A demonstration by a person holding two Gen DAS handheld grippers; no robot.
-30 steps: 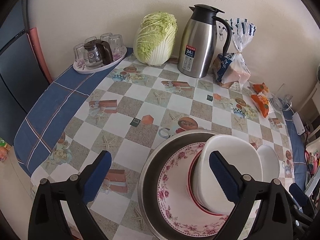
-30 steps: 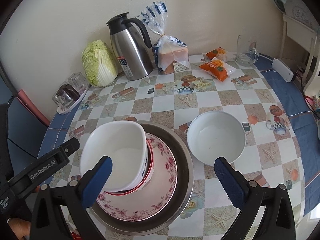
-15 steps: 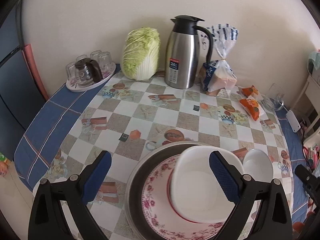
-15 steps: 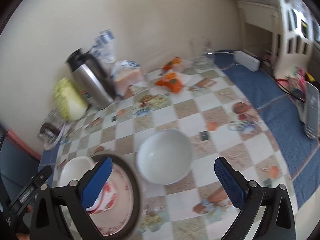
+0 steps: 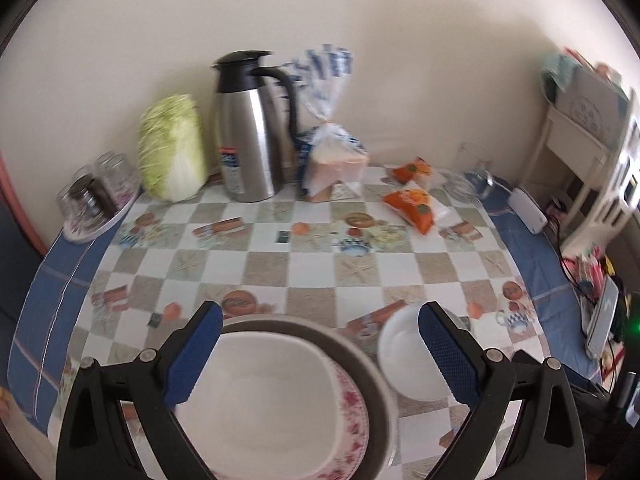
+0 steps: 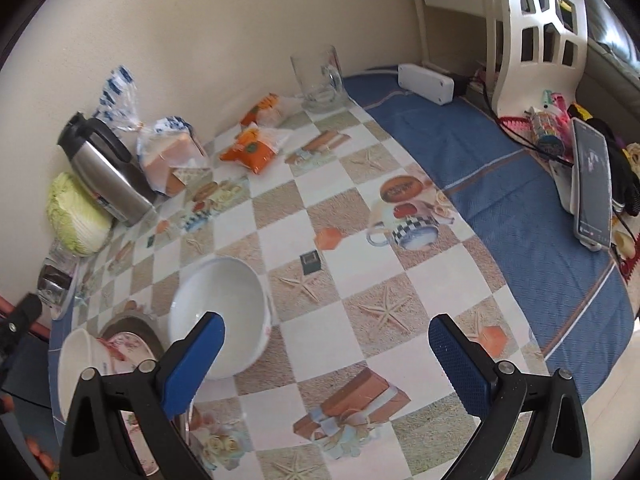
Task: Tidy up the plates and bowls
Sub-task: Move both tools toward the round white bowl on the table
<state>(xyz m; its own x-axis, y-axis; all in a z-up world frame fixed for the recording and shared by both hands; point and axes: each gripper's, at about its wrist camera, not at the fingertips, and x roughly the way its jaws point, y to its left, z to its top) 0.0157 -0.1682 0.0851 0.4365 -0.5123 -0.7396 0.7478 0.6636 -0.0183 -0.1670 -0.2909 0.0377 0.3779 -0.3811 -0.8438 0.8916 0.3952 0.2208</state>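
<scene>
Landmark: metal basin [image 5: 372, 364] on the surface [image 6: 360, 216].
Stack: floral plate [image 5: 352, 408], then square white bowl [image 5: 260, 392], nested to save room.
Loose bowl [image 6: 220, 308]: just right of the basin, unstacked.
Left tongs [image 5: 320, 356]: wide apart, empty, over the stack.
Right tongs [image 6: 326, 364]: wide apart, empty, beside loose bowl, likely lining up for it.

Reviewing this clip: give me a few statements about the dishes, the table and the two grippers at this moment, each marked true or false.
1. The round white bowl sits on the tablecloth beside the stack. True.
2. The left gripper is clamped on a plate. False: it is open, empty.
3. The square bowl tops the flowered plate. True.
4. The right gripper holds the glass mug. False: open, the mug stands by the wall.
</scene>
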